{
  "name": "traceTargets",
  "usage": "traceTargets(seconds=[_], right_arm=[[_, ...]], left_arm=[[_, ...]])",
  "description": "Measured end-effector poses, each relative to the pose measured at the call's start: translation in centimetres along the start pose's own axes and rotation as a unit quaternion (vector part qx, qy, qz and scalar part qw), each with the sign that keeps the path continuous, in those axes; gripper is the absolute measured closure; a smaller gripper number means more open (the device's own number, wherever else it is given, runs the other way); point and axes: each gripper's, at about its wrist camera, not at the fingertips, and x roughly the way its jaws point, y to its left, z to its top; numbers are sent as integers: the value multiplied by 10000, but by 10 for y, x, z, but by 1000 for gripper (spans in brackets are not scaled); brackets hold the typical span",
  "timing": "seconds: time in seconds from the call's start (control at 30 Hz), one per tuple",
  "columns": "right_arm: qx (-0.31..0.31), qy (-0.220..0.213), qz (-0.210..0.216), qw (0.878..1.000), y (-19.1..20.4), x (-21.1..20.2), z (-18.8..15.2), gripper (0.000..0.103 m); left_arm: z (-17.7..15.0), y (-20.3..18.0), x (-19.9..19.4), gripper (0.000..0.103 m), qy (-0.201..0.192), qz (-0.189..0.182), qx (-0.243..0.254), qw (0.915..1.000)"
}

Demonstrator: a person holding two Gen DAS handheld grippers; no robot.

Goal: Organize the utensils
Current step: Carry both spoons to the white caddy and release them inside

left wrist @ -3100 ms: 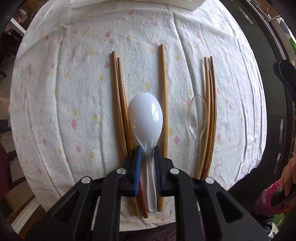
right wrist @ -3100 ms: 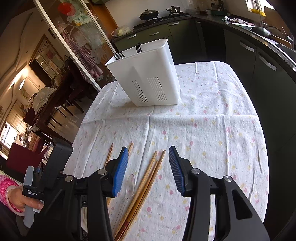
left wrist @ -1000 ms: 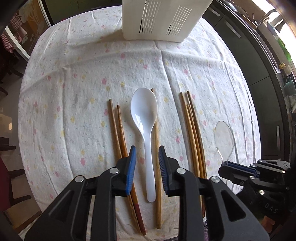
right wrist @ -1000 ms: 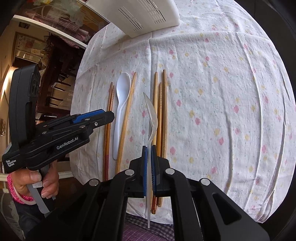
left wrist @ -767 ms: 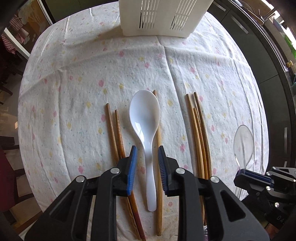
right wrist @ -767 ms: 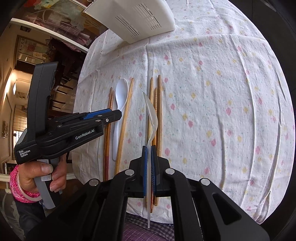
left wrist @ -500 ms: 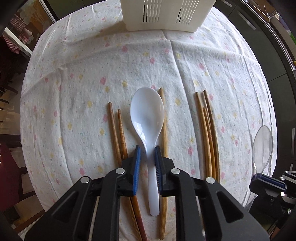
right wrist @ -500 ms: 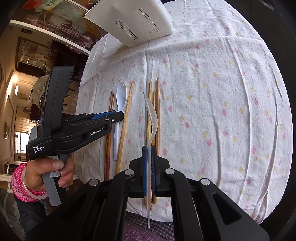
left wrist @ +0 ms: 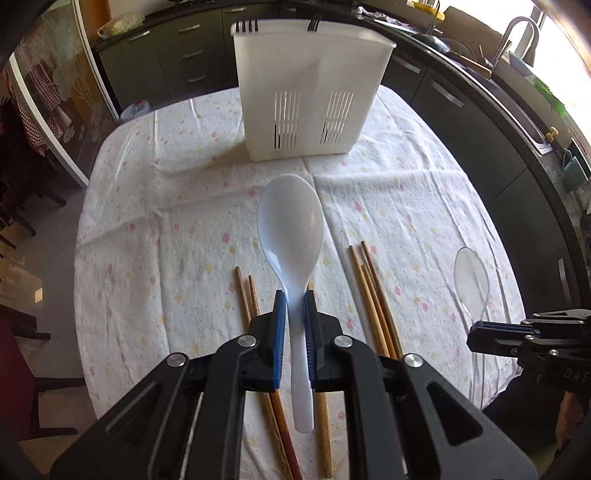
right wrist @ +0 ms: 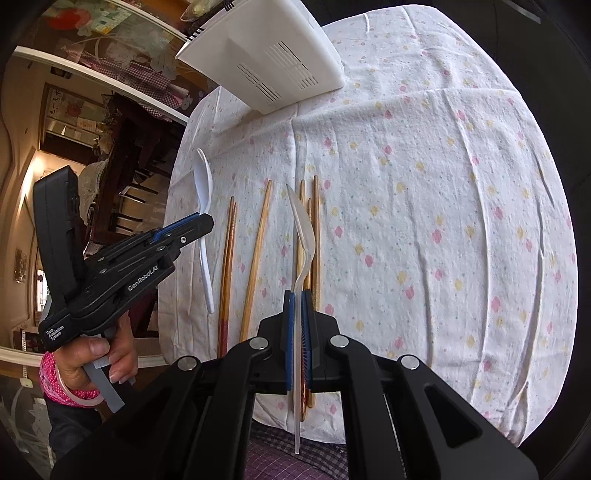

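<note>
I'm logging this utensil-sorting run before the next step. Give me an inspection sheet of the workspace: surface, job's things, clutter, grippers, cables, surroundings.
Surface: round table under a white flowered tablecloth, creased.
Job's things: white caddy stands upright at the far side, fork tips showing above its rim; white spoon and clear spoon each held in a gripper; wooden chopsticks lie on the cloth in loose groups.
Clutter: nothing seen.
Grippers: left gripper shut on the white spoon's handle; right gripper shut on the clear spoon's handle.
Cables: nothing seen.
Surroundings: dark kitchen cabinets behind, sink tap at right, dining chairs beyond the table.
</note>
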Motion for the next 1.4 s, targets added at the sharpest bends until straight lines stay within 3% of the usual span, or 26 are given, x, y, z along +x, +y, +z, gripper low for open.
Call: traceTargets(seconds=[0.13, 0.23, 0.37, 0.5, 0.6, 0.7, 0.9, 1.0, 1.17, 1.27, 1.4], right_arm=[[-70, -122, 143, 9998, 5, -8, 2, 98], [-88, -204, 250, 9994, 6, -11, 4, 98], [-67, -303, 368, 9988, 3, -13, 6, 98], [-25, -389, 469, 9981, -4, -15, 8, 98], [26, -442, 515, 9977, -11, -18, 10, 98], [80, -503, 552, 9972, -19, -21, 14, 98], [39, -714, 618, 9955, -20, -28, 24, 98], [-53, -906, 635, 9938, -14, -37, 35, 98], [-259, -1296, 621, 9893, 6, -58, 57, 98], [-390, -1615, 570, 9845, 19, -72, 74, 98], [-516, -2025, 534, 9765, 38, -92, 99, 98]], left_arm=[[21, 0, -62, 93, -1073, -92, 171, 9940], [59, -1, -93, 93, -1888, -249, 132, 9816], [109, -1, -111, 93, -2967, -480, 49, 9538], [146, -7, -102, 93, -3910, -288, 50, 9199], [163, -10, -82, 93, -4172, -30, 75, 9088], [173, -12, -53, 93, -4183, 169, 131, 9081], [177, -4, -3, 93, -3747, 159, -44, 9270], [167, -2, 14, 93, -3638, 228, 24, 9312], [163, 7, 32, 93, -3292, 211, -20, 9440], [160, 12, 36, 93, -3196, 189, -82, 9473], [152, 15, 34, 83, -3103, 66, -48, 9506]])
